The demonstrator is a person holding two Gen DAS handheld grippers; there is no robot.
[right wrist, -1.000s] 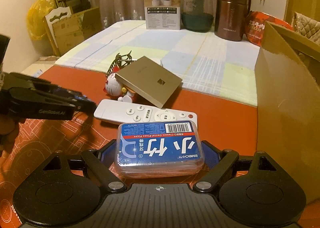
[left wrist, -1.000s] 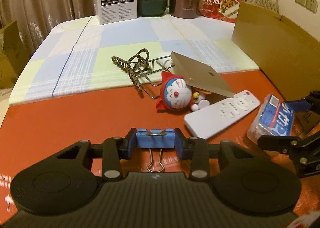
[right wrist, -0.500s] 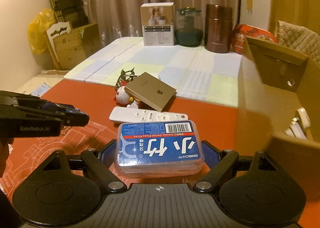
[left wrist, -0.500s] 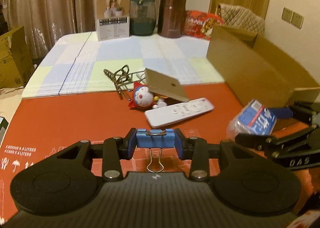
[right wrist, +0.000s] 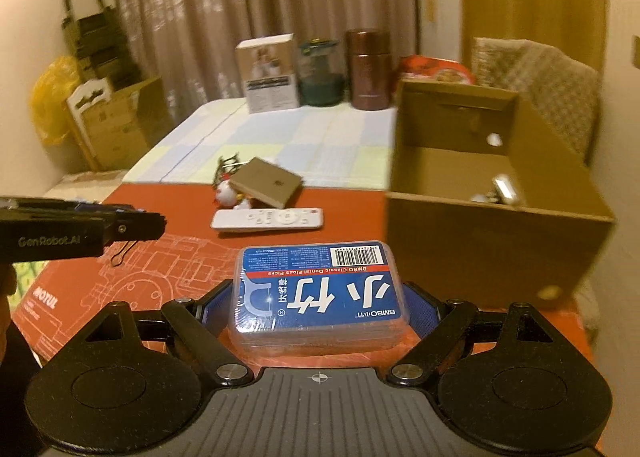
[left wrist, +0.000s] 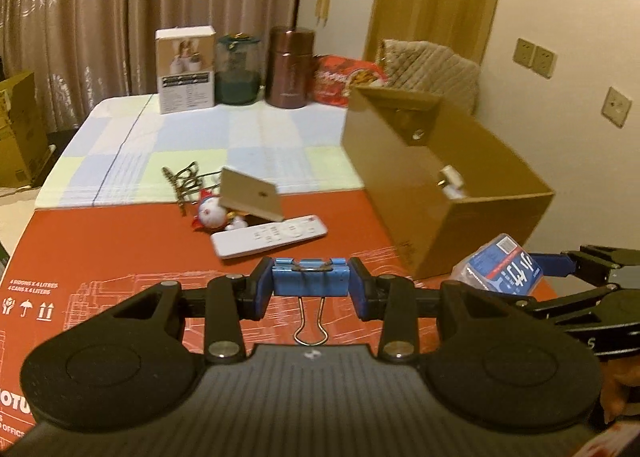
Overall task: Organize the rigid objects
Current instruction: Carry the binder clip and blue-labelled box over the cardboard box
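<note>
**Q:** Grippers first: what does each one hold?

**A:** Left gripper [left wrist: 311, 283] is clamped narrowly on a blue binder clip [left wrist: 310, 281], its wire handle hanging down toward the camera. Right gripper [right wrist: 320, 297] is spread fairly wide around a clear floss pick box [right wrist: 318, 293] with a blue label, printed side up, one blue pad pressed to each short end.

**Q:** Where are they relative to the table?

**A:** Both are raised above a red printed mat [left wrist: 120, 257]. In the left wrist view, the right gripper and its box appear at the far right, just beside the near corner of an open cardboard box [left wrist: 420, 185]. In the right wrist view, the left gripper enters from the left edge, the clip's wire loop showing beneath it.

**Q:** What lies on the mat?

**A:** A white remote control [right wrist: 267, 219] lies flat. Just behind it, a small Doraemon figure [left wrist: 211, 214] has a flat gold box [left wrist: 251, 197] tilted across it. A wire rack [left wrist: 184, 177] sits behind them, on the edge of a pastel checked cloth [left wrist: 160, 145].

**Q:** And the cardboard box?

**A:** It stands at the right, open-topped, with a few small items inside, too blurred to name.
</note>
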